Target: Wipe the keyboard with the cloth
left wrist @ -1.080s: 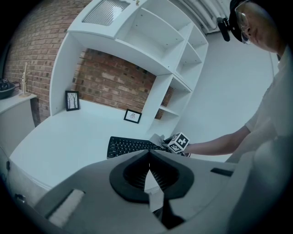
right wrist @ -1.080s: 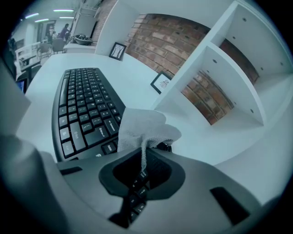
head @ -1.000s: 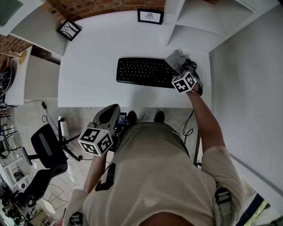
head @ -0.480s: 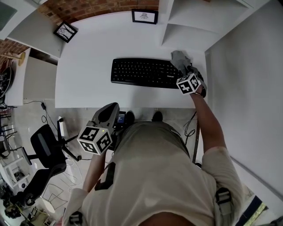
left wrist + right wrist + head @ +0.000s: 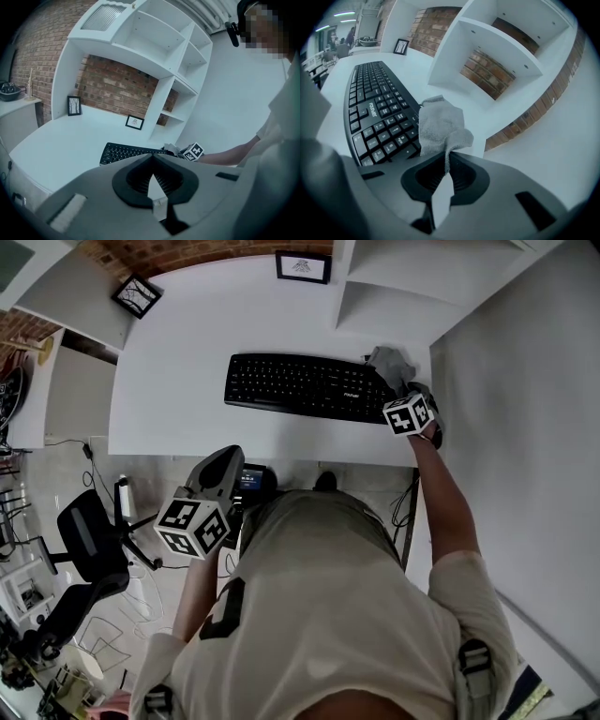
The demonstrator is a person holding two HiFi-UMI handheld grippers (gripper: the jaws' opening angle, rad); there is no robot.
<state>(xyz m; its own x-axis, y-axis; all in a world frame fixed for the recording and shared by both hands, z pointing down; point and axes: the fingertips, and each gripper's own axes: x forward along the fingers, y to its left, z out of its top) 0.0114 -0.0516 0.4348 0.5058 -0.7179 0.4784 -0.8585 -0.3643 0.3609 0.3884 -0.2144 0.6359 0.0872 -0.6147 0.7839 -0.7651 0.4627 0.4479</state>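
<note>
A black keyboard (image 5: 300, 387) lies on the white desk (image 5: 169, 381); it also shows as the keyboard (image 5: 377, 108) and the keyboard (image 5: 126, 152) in the two gripper views. A grey cloth (image 5: 389, 364) is bunched at its right end. My right gripper (image 5: 401, 390) is shut on the cloth (image 5: 440, 126), which hangs over the number-pad keys from the right gripper (image 5: 446, 161). My left gripper (image 5: 220, 472) is held off the desk, in front of its near edge by the person's body. The left gripper (image 5: 152, 166) is shut with nothing in it.
Two small framed pictures (image 5: 303, 266) (image 5: 136, 296) stand at the back of the desk. White shelf compartments (image 5: 384, 296) rise just behind the cloth, and a wall is close on the right. An office chair (image 5: 89, 540) stands on the floor at the left.
The head view has shifted a little. My right gripper stays at the keyboard's right end with the cloth, edging slightly right. The left gripper has drifted a little left.
</note>
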